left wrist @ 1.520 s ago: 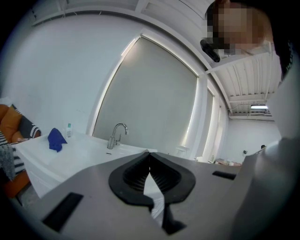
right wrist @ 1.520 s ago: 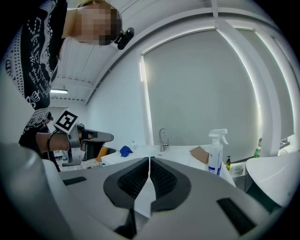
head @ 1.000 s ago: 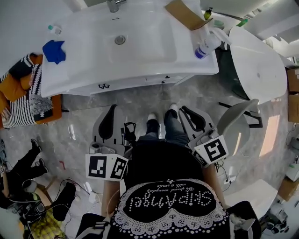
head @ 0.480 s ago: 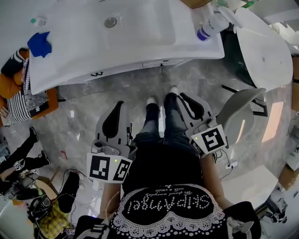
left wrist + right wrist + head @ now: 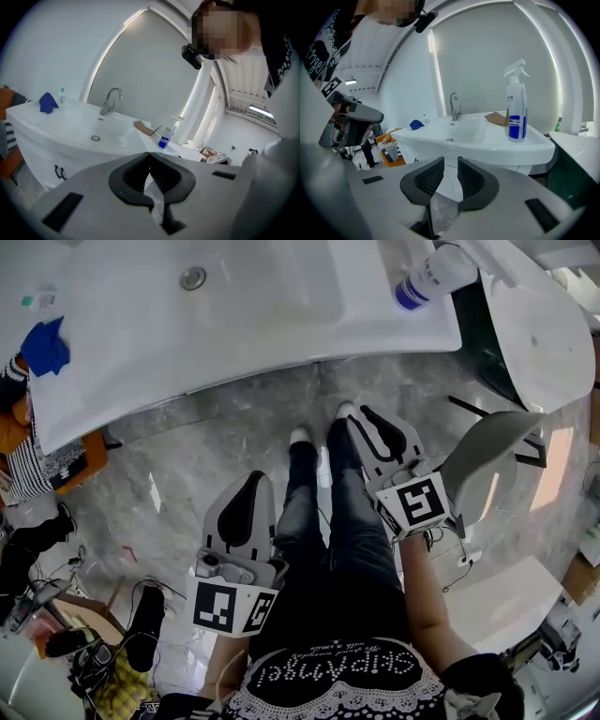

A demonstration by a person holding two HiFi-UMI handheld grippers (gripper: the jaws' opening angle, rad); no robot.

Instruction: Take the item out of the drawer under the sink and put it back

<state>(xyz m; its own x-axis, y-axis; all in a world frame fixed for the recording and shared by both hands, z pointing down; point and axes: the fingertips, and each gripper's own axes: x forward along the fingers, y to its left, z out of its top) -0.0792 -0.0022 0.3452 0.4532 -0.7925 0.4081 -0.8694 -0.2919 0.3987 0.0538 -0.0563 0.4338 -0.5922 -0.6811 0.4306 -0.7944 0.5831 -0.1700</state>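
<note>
Since both dropped, left hand-held gripper (image 5: 149, 156) closed; right hand-held gripper (image 5: 450, 165) just parted, empty

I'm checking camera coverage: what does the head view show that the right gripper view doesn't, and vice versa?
Only the head view: the person's own legs and shoes. Only the right gripper view: the faucet, the cardboard piece, and the gap at the right gripper, whose jaws have just been opening, with nothing between them. Both: the white sink, blue cloth and spray bottle.

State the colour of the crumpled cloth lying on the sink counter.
The cloth is blue; the head view shows it best.
</note>
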